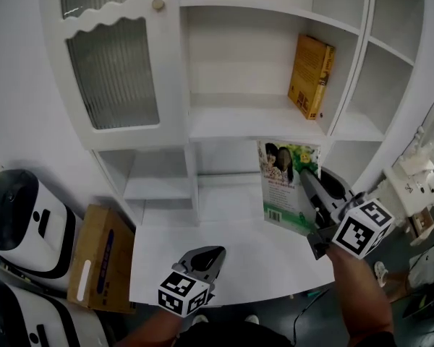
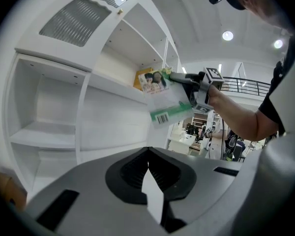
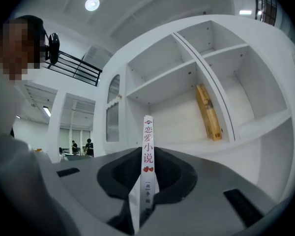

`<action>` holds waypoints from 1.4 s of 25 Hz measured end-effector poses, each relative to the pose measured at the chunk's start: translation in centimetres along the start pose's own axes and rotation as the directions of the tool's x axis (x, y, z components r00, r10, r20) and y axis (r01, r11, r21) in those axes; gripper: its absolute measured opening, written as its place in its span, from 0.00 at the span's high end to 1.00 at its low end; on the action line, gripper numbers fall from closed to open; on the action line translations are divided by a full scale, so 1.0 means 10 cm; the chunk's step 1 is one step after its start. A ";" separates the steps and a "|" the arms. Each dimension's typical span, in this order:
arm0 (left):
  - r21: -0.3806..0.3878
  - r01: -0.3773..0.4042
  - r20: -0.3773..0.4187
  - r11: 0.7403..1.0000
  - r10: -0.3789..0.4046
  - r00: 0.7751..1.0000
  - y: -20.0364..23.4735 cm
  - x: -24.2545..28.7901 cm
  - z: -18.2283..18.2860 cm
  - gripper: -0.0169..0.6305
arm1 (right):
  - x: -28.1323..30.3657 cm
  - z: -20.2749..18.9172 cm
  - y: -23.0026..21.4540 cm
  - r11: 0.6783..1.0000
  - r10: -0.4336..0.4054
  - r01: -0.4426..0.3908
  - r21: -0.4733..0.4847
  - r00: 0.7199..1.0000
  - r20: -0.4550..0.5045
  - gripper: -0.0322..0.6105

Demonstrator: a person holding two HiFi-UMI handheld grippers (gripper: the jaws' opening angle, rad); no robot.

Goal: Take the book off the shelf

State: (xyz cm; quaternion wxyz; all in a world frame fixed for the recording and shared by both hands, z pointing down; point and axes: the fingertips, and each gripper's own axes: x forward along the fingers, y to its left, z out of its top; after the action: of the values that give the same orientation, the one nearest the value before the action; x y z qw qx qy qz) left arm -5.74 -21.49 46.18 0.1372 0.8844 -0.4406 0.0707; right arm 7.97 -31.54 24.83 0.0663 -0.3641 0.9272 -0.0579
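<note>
Task is mostly done, I'd say. The right gripper (image 1: 307, 183) has its jaws clamped on a thin paperback book (image 1: 286, 183), green-and-white cover with two people on it. In the right gripper view the spine (image 3: 147, 151) stands upright, pinched between the pads, jaws only slightly apart, as wide as the book is thick. The book is clear of the white shelf unit (image 1: 260, 125): held in the air in front of the lower open compartment, above the white table (image 1: 239, 259), touching neither as far as I can see.

The left gripper (image 1: 208, 255) hovers low over the table edge with its jaws closed, just a sliver of gap and nothing in them. It takes no part.

A yellow book (image 1: 311, 76) is on the upper shelf, leaning against the compartment's right wall, untouched. The ribbed-glass cabinet door (image 1: 112, 67) at the left is closed. A cardboard box (image 1: 98, 259) sits on the floor beside the table.

What's left, in my judgement: bring the book away and set it down, likely on the table. If the yellow one counts too, that's not yet started.
</note>
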 end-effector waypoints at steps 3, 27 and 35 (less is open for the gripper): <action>-0.005 -0.007 0.007 1.000 0.007 1.000 0.00 0.01 -0.05 0.96 | -0.05 -0.68 -0.02 0.998 -0.002 0.008 0.068 0.995 -0.097 0.83; -0.017 -0.084 -0.112 0.996 0.082 0.990 0.24 0.03 -0.66 0.96 | -0.09 -4.24 -0.32 0.683 0.173 0.247 0.687 0.860 -0.481 0.83; -0.037 -0.117 -0.146 0.992 0.111 0.983 0.27 0.03 -0.77 0.96 | -0.08 -4.92 -0.60 0.627 0.244 0.318 0.711 0.787 -0.566 0.83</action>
State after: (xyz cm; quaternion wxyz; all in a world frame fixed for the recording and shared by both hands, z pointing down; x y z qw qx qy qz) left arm -7.76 -20.92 54.11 0.1843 0.8470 -0.4808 0.1322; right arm 4.44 -32.46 74.23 -0.0903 -0.2793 0.7687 -0.5684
